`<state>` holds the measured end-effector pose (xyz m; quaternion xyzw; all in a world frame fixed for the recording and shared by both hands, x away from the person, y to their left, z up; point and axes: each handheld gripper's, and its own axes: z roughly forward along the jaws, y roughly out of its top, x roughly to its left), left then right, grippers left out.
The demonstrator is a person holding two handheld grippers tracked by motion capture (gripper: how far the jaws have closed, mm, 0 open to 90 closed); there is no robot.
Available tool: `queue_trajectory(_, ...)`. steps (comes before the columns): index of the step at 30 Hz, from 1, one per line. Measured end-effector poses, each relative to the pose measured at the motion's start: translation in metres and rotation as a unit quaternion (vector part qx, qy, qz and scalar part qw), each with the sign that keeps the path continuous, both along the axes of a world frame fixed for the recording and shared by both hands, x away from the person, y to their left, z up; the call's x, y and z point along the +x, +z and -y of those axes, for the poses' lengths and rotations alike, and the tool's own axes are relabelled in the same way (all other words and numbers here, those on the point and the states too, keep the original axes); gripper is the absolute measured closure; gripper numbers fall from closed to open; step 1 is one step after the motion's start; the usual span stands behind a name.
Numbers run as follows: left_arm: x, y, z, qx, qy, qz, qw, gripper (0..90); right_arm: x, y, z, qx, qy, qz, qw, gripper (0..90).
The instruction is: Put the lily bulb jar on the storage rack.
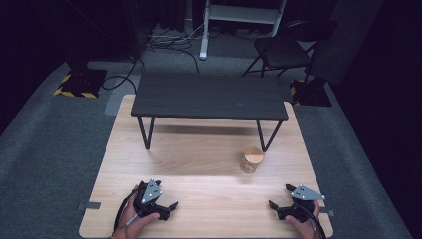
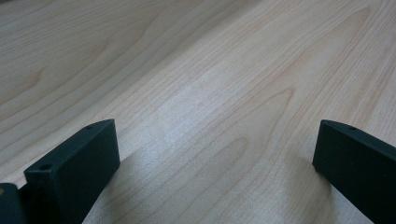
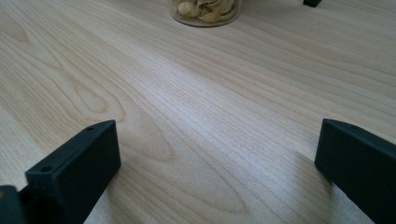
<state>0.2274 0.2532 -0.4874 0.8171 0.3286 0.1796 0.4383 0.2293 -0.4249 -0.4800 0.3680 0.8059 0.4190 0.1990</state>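
A small clear jar (image 1: 251, 160) with a wooden lid stands on the light wooden table (image 1: 199, 164), right of centre; its base with pale dried pieces inside shows as the jar (image 3: 205, 11) at the top of the right gripper view. My left gripper (image 1: 166, 204) rests near the front left edge, held by a hand, open with nothing between its jaws. My right gripper (image 1: 281, 196) rests near the front right edge, also open and empty, pointing towards the jar. Bare wood lies between the left gripper (image 2: 217, 154) and between the right gripper (image 3: 219, 154).
A low black shelf (image 1: 210, 97) on thin metal legs stands across the back half of the table. A leg foot (image 3: 312, 3) shows near the jar. Grey carpet, cables and a folding chair (image 1: 281, 50) lie beyond the table.
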Motion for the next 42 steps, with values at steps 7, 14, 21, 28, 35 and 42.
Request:
queue_trajectory(7,0.0,0.0,0.0,0.0,0.002,0.0,1.0,0.5,0.0,0.0,0.0,0.0,0.0,0.0,1.0,0.0)
queue_trajectory(14,0.0,0.0,0.0,0.0,0.003,0.0,1.0,0.5,-0.001,0.0,0.001,0.0,0.0,-0.001,1.0,0.0)
queue_trajectory(21,0.0,0.0,0.0,0.0,0.003,0.0,1.0,0.5,-0.004,0.0,0.001,0.0,-0.01,0.0,1.0,0.0)
queue_trajectory(28,-0.001,0.0,0.001,0.0,0.005,0.0,1.0,0.5,0.003,0.008,-0.006,-0.006,0.006,-0.002,1.0,0.1)
queue_trajectory(35,-0.001,0.0,0.001,0.0,0.005,0.0,1.0,0.5,0.029,0.031,-0.032,-0.008,0.044,0.006,0.999,0.2)
queue_trajectory(42,-0.001,0.0,0.001,0.0,0.006,0.0,1.0,0.5,0.053,0.045,-0.053,-0.011,0.056,0.002,0.9984,0.3)
